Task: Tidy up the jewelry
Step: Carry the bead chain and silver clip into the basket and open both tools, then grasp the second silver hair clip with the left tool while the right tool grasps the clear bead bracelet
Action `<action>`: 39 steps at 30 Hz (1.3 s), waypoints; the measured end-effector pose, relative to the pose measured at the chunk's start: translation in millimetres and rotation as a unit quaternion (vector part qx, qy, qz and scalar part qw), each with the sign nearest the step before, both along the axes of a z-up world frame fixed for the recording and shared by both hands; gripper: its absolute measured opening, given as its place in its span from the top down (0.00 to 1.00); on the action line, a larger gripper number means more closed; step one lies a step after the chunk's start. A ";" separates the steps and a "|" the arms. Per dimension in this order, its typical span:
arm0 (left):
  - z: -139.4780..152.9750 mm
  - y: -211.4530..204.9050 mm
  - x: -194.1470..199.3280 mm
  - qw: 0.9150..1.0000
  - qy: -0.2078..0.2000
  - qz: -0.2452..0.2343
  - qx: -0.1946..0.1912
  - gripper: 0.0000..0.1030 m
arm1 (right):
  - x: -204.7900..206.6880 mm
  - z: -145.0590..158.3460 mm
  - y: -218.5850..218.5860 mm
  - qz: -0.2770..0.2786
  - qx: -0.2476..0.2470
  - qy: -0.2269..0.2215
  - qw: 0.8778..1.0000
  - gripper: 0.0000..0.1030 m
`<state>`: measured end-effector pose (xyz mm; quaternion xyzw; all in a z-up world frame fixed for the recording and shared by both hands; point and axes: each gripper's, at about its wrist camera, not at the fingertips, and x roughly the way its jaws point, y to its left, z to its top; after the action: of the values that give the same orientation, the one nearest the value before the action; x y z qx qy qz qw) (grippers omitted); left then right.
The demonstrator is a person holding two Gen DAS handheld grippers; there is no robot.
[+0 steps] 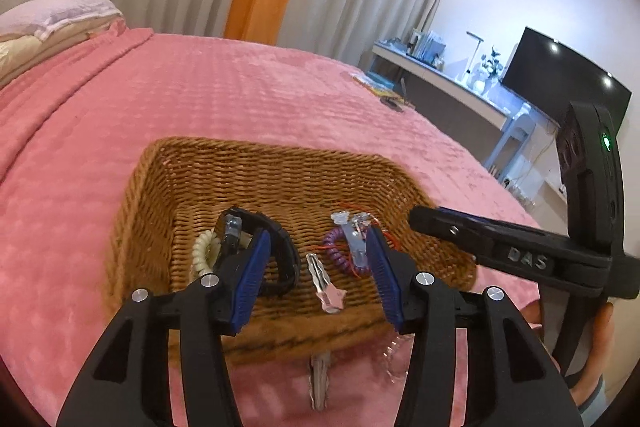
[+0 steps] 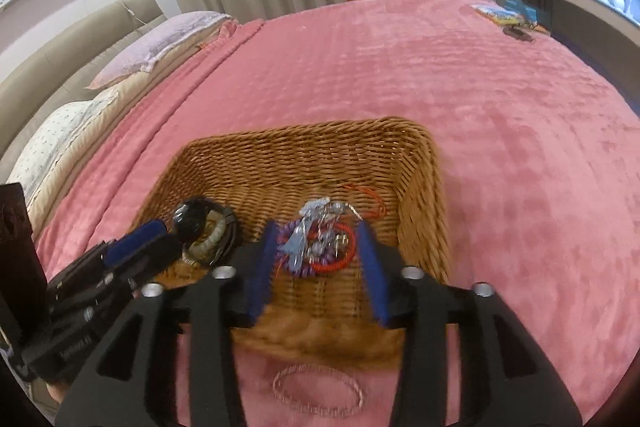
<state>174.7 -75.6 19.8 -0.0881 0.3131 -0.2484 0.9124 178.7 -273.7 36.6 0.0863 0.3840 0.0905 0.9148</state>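
Two pairs of tongs hang over the near edge of a wicker basket that sits on a pink blanket covering the bed. The left tongs stand wide apart and hold nothing; the right tongs are likewise spread and empty.

Most of the jewelry is already inside the basket: a black bangle with a cream coil tie at the left, a star hair clip in the middle, and a tangle of purple coil, clear clips and red cord at the right. Still outside, on the blanket just before the basket's near wall, lie a silver clip, a clear coil and a thin pink loop.

The step in hand looks like fetching one of these leftovers. To do it well, a gripper should drop back from the basket, come down steeply over one piece, and close across its narrow width. The plush pile may let thin pieces sink, so the pads should press slightly into the blanket. Each gripper should take what lies on its own side so they do not cross.
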 end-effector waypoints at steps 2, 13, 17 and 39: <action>6.0 5.9 -11.9 1.000 -0.007 0.002 -0.006 0.54 | -20.9 6.3 0.5 0.001 -0.011 -0.015 1.000 0.54; 0.0 16.9 -77.0 1.000 -0.001 -0.005 0.012 0.54 | -99.5 2.7 2.5 0.014 -0.038 -0.029 0.999 0.54; -17.5 19.0 -82.7 1.000 0.019 -0.010 0.022 0.54 | -103.0 -17.0 6.0 0.019 -0.049 -0.012 0.999 0.54; -70.7 -11.2 -47.9 0.992 0.097 -0.022 0.080 0.54 | -74.4 -77.5 1.2 0.010 -0.058 0.045 0.997 0.61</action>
<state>126.9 -86.8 -50.9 -0.0314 0.4207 -0.2325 0.8763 104.3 -272.5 -40.8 0.0331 0.4301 0.0734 0.8992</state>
